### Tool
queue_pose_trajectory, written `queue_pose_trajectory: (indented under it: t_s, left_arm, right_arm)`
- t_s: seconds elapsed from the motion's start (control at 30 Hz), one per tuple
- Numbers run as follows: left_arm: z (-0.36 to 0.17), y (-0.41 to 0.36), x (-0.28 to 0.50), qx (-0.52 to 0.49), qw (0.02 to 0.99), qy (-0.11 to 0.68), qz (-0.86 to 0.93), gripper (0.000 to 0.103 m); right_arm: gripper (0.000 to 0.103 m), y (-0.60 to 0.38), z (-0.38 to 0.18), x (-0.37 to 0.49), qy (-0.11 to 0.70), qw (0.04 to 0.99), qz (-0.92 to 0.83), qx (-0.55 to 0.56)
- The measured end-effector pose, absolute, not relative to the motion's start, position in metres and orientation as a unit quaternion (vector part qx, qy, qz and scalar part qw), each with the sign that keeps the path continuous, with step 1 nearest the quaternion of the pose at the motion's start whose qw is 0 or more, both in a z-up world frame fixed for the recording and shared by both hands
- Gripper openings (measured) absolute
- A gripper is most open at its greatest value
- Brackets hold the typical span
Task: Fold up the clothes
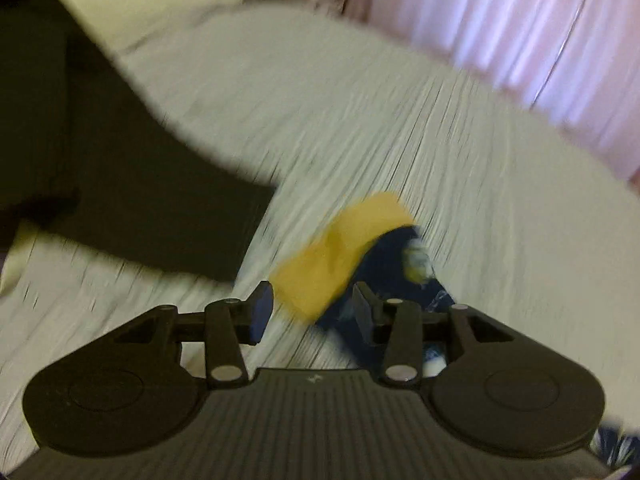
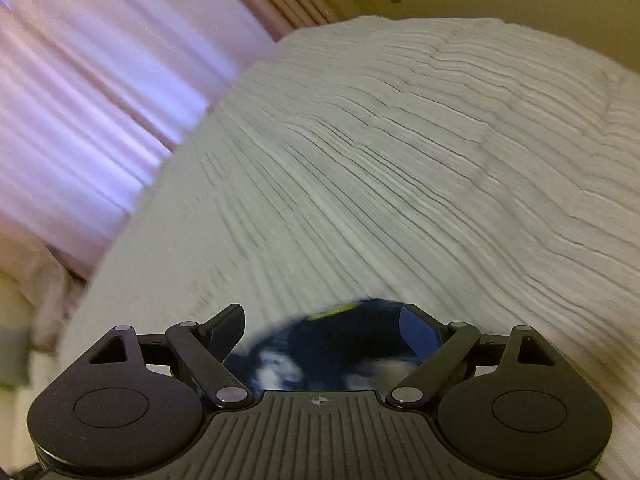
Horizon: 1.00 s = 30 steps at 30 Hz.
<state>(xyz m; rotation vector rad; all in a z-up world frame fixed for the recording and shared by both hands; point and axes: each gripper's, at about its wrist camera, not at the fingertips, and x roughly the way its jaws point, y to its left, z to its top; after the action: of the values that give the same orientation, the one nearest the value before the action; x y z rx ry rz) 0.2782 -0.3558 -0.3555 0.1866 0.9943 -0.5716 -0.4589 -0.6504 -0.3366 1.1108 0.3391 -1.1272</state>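
A small navy garment [image 1: 394,252] with a yellow part [image 1: 340,256] and a pale print lies on the ribbed white bedcover [image 1: 360,120], blurred. My left gripper [image 1: 312,308] hovers just in front of it, jaws partly apart. The yellow part shows in the gap, and no pad visibly presses on it. In the right wrist view the same navy cloth [image 2: 336,340], with white patches, lies under and between the widely spread fingers of my right gripper [image 2: 324,320], which is open. A large dark garment [image 1: 120,140] lies spread on the bed at the left.
A pink curtain [image 1: 520,28] [image 2: 80,100] hangs along the bed's far side. Pillows [image 1: 160,4] sit at the head of the bed. Bare bedcover [image 2: 400,160] stretches ahead of the right gripper.
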Motion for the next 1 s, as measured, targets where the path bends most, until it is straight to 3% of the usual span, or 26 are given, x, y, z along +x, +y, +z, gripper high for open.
queue_pose_trajectory:
  t_s: [0.2, 0.4, 0.67, 0.83, 0.9, 0.93, 1.0]
  left_arm:
    - [-0.38, -0.293, 0.208, 0.105, 0.808, 0.522, -0.251, 0.036]
    - [-0.358, -0.232, 0.144, 0.098, 0.798, 0.541, -0.248, 0.036]
    - [-0.336, -0.151, 0.102, 0.054, 0.812, 0.553, -0.182, 0.036]
    - [-0.327, -0.104, 0.088, 0.059, 0.82, 0.551, -0.14, 0.039]
    - [-0.32, -0.081, 0.091, 0.07, 0.829, 0.542, -0.119, 0.04]
    - [-0.316, -0.069, 0.093, 0.074, 0.835, 0.535, -0.107, 0.04]
    - [-0.309, -0.039, 0.099, 0.058, 0.841, 0.532, -0.084, 0.049]
  right_arm:
    - [0.088, -0.607, -0.356, -0.496, 0.203, 0.661, -0.52, 0.502]
    - [0.088, -0.538, -0.354, -0.564, 0.209, 0.614, -0.547, 0.529]
    - [0.087, -0.47, -0.363, -0.63, 0.145, 0.569, -0.535, 0.608]
    - [0.087, -0.469, -0.387, -0.609, 0.143, 0.586, -0.493, 0.626]
    - [0.068, -0.472, -0.394, -0.601, 0.152, 0.59, -0.488, 0.625]
    - [0.044, -0.474, -0.397, -0.598, 0.159, 0.59, -0.488, 0.623]
    - [0.042, -0.477, -0.402, -0.595, 0.172, 0.589, -0.488, 0.621]
